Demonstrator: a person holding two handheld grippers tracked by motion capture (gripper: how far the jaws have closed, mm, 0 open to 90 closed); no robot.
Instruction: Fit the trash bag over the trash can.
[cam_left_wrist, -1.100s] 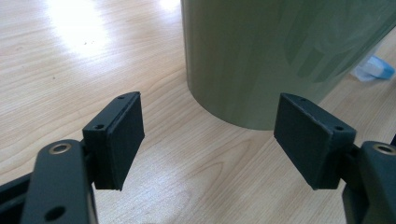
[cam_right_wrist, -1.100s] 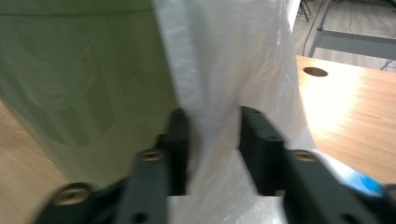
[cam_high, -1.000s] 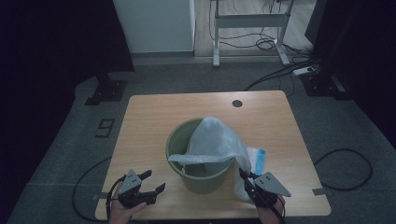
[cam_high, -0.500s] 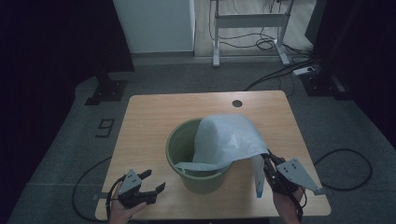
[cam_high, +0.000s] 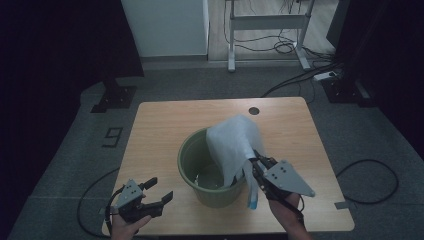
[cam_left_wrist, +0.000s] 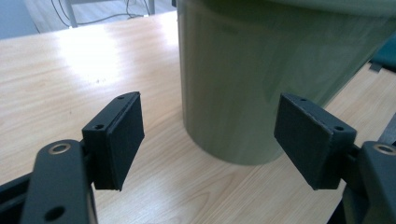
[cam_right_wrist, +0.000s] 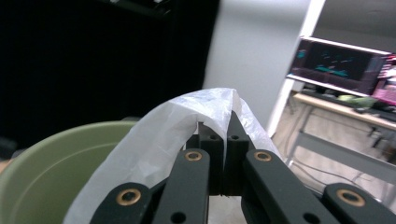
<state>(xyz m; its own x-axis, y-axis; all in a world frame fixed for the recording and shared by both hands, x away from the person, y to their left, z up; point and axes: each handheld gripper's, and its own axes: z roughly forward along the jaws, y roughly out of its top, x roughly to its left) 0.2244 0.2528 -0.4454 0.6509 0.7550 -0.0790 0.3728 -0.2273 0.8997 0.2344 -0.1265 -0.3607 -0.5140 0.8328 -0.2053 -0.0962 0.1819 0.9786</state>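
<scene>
We see a light wooden table (cam_high: 165, 130) with a small round cable hole (cam_high: 254, 110) near its far edge, standing on grey carpet (cam_high: 65, 165) in a dim room. Beyond it stand a white cabinet (cam_high: 167, 25) and a pale desk frame (cam_high: 267, 25) with cables on the floor. A green bucket (cam_high: 192, 165) sits near the table's middle. Our right gripper (cam_high: 256, 167) has its jaws pressed together on a white plastic bag (cam_high: 232, 142), holding it raised over the bucket's right rim; part of the bag seems to hang inside, though the dim light leaves that unsure. Our left gripper (cam_high: 155, 189) rests at the near left corner, jaws spread wide, apart from the bucket (cam_left_wrist: 261, 79).
</scene>
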